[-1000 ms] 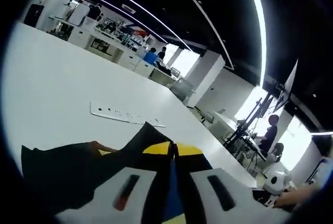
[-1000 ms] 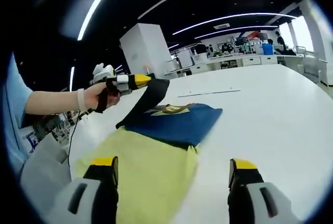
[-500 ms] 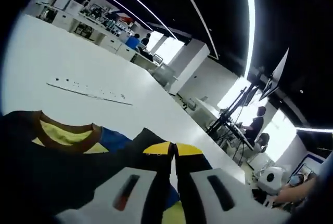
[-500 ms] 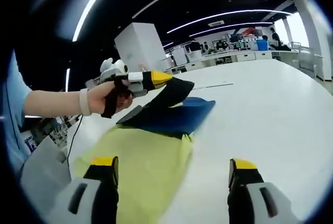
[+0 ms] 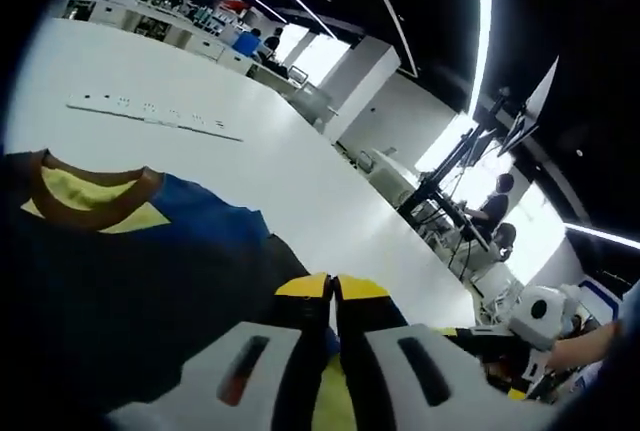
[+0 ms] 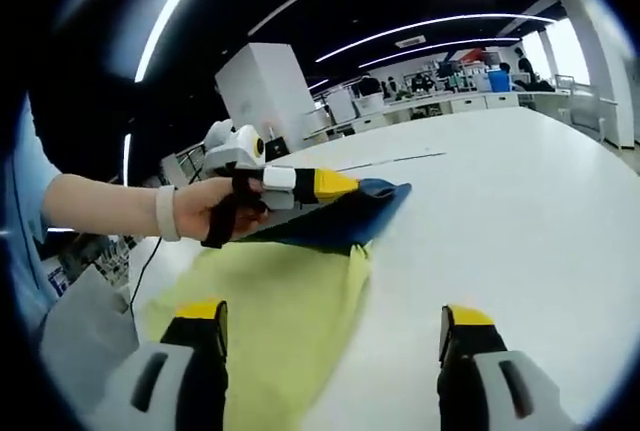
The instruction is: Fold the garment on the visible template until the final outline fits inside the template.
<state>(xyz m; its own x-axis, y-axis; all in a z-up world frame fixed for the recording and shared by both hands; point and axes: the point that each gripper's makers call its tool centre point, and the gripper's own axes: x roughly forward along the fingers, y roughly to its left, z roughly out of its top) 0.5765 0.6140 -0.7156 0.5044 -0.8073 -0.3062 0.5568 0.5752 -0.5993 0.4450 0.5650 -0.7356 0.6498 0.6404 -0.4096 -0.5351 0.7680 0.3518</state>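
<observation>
**Sleeve mid-fold on the white table**

A big white table (image 6: 520,211) fills an open office. The left gripper (image 5: 331,289), jaws pinching dark cloth, carries it over the blue garment (image 6: 345,223) at centre left of the right gripper view. The right gripper (image 6: 330,326) hangs spread, empty. The yellow template (image 6: 280,321) lies lower left. Folding looks barely begun. The collar points toward frame's upper left, long axis that way.

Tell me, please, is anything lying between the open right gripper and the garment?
Nothing visible does. The right gripper hangs open over the yellow template, and the blue garment lies just beyond it on the white table. The left gripper is shut on that garment's far part.
</observation>
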